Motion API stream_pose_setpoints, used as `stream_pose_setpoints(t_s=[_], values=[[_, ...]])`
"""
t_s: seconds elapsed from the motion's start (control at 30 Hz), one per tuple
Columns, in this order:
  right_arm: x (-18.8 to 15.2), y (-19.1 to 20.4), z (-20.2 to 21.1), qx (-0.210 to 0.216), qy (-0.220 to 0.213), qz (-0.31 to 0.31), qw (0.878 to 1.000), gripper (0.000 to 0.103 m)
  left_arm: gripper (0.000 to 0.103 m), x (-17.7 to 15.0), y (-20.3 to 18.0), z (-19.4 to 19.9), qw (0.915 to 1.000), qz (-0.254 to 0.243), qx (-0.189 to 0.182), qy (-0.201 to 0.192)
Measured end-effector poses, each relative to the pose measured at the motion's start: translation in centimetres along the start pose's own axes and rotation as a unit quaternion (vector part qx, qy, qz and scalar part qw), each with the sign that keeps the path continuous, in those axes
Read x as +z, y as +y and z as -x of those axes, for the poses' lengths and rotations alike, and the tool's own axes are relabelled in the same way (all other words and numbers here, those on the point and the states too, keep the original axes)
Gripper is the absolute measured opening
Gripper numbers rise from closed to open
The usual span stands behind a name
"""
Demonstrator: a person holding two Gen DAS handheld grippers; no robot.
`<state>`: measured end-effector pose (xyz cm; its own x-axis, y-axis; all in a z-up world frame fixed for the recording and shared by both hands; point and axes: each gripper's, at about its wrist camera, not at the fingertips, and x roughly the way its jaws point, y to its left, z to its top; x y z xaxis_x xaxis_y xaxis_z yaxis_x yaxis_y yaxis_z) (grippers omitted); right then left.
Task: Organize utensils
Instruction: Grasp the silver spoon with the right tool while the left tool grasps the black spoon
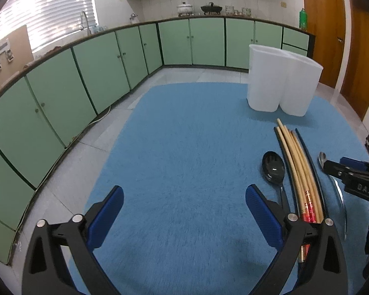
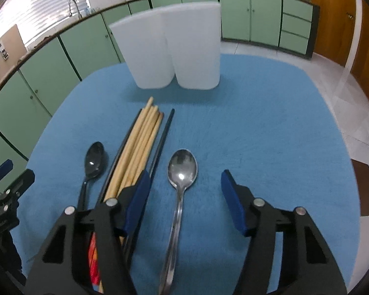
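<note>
A white two-compartment holder (image 2: 177,49) stands at the far side of the blue mat (image 2: 258,135); it also shows in the left wrist view (image 1: 283,81). A bundle of wooden and black chopsticks (image 2: 140,145) lies between a black spoon (image 2: 94,162) and a steel spoon (image 2: 180,179). My right gripper (image 2: 185,189) is open, its jaws on either side of the steel spoon's handle, above it. My left gripper (image 1: 184,211) is open and empty over bare mat, left of the black spoon (image 1: 274,169) and the chopsticks (image 1: 300,169).
Green kitchen cabinets (image 1: 86,78) run along the back and left under a counter with a sink tap (image 1: 84,22). Wooden doors (image 1: 332,32) stand at the right. Tiled floor (image 1: 69,172) lies beyond the mat's edge.
</note>
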<state>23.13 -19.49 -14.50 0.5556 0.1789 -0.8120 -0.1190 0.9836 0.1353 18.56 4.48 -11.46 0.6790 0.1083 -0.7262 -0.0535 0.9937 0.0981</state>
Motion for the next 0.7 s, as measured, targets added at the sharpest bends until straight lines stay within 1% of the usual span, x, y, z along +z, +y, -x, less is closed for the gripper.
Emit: stream_pose_setpoints(t_s=[0.03,0.1,0.17,0.2,0.33,0.4,0.57,0.63,0.7], values=[[0.1,0.0,-0.4,-0.001,0.005,0.0,1.0,0.05,0.097,0.1,-0.2,-0.4,1.0,-0.001,-0.002,0.003],[0.1,0.1,-0.8,-0.004,0.011,0.0,1.0,0.046,0.097,0.3,-0.5,-0.9,0.9999,-0.002,-0.006,0.009],[0.4,0.4,-0.9,-0.008,0.006,0.009,1.0,0.037,0.097,0.5,-1.0,-1.6,0.9998,-0.004,-0.011,0.014],[0.5,0.5,-1.0,-0.006,0.006,0.012,1.0,0.029,0.097,0.6,-1.1,-1.8,0.9998,-0.005,-0.013,0.016],[0.6,0.8,-1.2,-0.007,0.001,0.023,1.0,0.028,0.097,0.9,-2.3,-2.7,0.9992,-0.012,-0.026,0.027],[0.7,0.4,-1.2,-0.005,-0.001,0.02,1.0,0.028,0.097,1.0,-3.0,-3.0,0.9989,-0.016,-0.033,0.03],[-0.2,-0.7,-0.2,-0.01,-0.009,0.014,1.0,0.028,0.097,2.0,-5.2,-3.7,0.9976,-0.027,-0.052,0.036],[-0.5,-0.8,-0.2,-0.013,-0.01,0.017,1.0,0.028,0.097,2.5,-6.1,-4.3,0.9975,-0.03,-0.052,0.038],[-0.7,-1.2,-0.1,-0.007,-0.014,0.012,1.0,0.028,0.097,3.0,-6.7,-4.9,0.9974,-0.029,-0.051,0.042]])
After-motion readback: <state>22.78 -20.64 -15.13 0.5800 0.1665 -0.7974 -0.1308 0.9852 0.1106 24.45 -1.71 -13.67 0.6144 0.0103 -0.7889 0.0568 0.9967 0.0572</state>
